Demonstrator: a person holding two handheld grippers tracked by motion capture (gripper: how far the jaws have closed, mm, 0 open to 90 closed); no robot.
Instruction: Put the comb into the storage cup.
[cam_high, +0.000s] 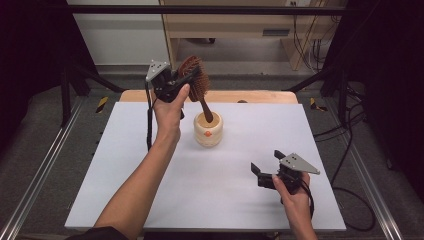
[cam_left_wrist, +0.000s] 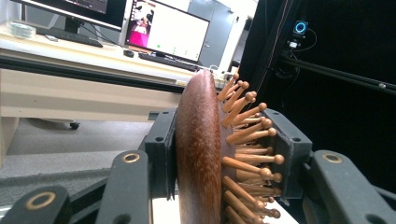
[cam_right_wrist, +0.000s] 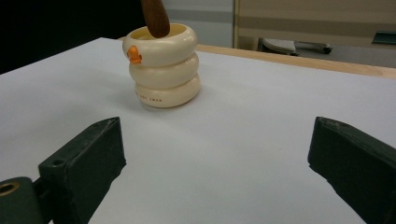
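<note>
Presently, the left tongs (cam_high: 181, 80) are clamped on the head of a wooden hairbrush (cam_high: 196, 82), held up above the far half of the white tabletop (cam_high: 150, 165). In the left gripper view the brush head (cam_left_wrist: 201, 149) stands on edge between the two black jaws: one jaw presses the smooth dark-brown back, the other bears against the side with the round-tipped wooden pins (cam_left_wrist: 252, 161). The pins point away from the back towards that second jaw.

From the high view, the brush is tilted, head uppermost and towards the left tongs, handle slanting down to the right. The handle's end sits inside the mouth of a cream holder (cam_high: 208, 129) shaped like three stacked rings, with a small orange mark on its side. The right gripper view shows the dark handle tip (cam_right_wrist: 155, 17) within the holder's rim (cam_right_wrist: 161, 67); whether it touches the inside cannot be told. The holder stands upright on the tabletop, a little beyond its middle, just right of the person's left hand (cam_high: 169, 111).

The right tongs (cam_high: 266, 169) sit low over the near right part of the tabletop, well apart from the holder. Their jaws stand wide apart with nothing between them, pointing towards the holder.
</note>
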